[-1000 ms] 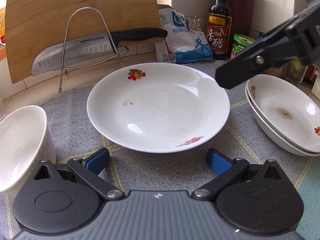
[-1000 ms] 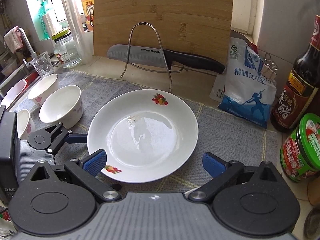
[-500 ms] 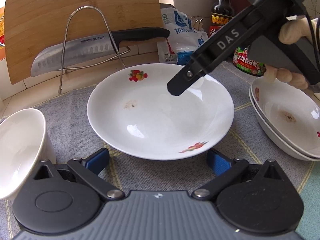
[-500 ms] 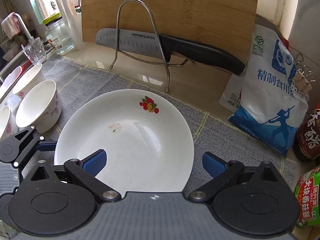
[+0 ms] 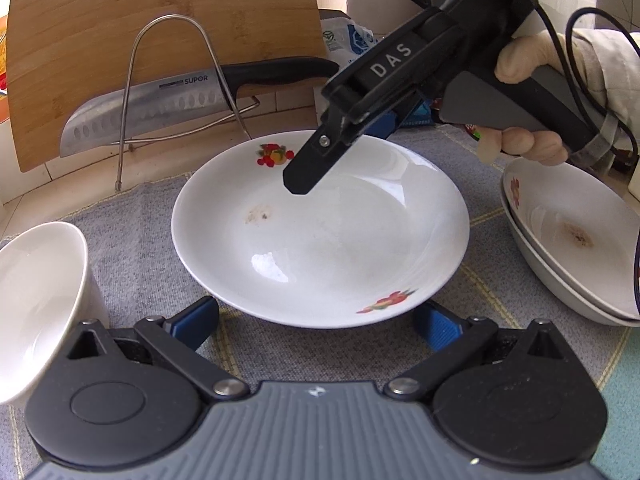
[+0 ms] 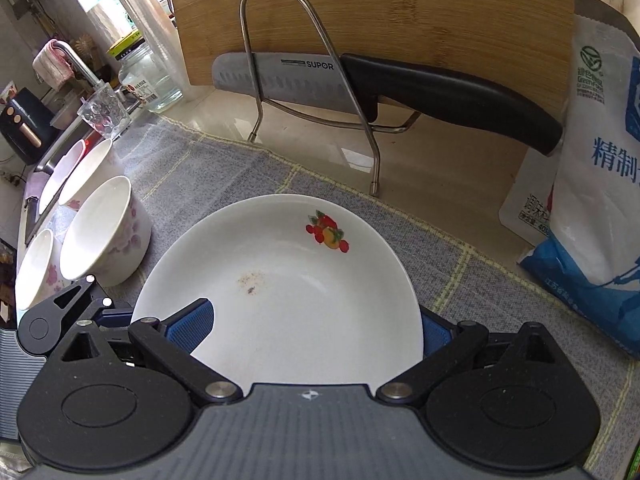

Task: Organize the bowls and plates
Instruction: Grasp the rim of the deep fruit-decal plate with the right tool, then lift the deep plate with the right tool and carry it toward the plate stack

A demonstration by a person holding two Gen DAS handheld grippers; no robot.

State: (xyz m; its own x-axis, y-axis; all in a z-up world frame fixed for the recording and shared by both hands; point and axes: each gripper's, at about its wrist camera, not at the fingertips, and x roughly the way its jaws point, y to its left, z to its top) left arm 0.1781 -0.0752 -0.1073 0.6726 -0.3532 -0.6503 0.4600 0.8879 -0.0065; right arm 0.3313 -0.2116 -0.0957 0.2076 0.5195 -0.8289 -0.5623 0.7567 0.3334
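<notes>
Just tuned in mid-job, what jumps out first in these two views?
The white plate with fruit prints lies mid-cloth, a brown smudge inside. The right gripper hangs open above its far rim, one blue pad over the inside, one outside. Behind, a large knife rests in a wire rack against a cutting board.

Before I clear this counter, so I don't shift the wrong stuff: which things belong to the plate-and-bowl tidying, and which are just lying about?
Job:
- fruit-print plate
- stacked plates
- flowered bowls
- right claw, open over the plate

Lying about:
- knife
- cutting board
- salt bag
- glass jar
</notes>
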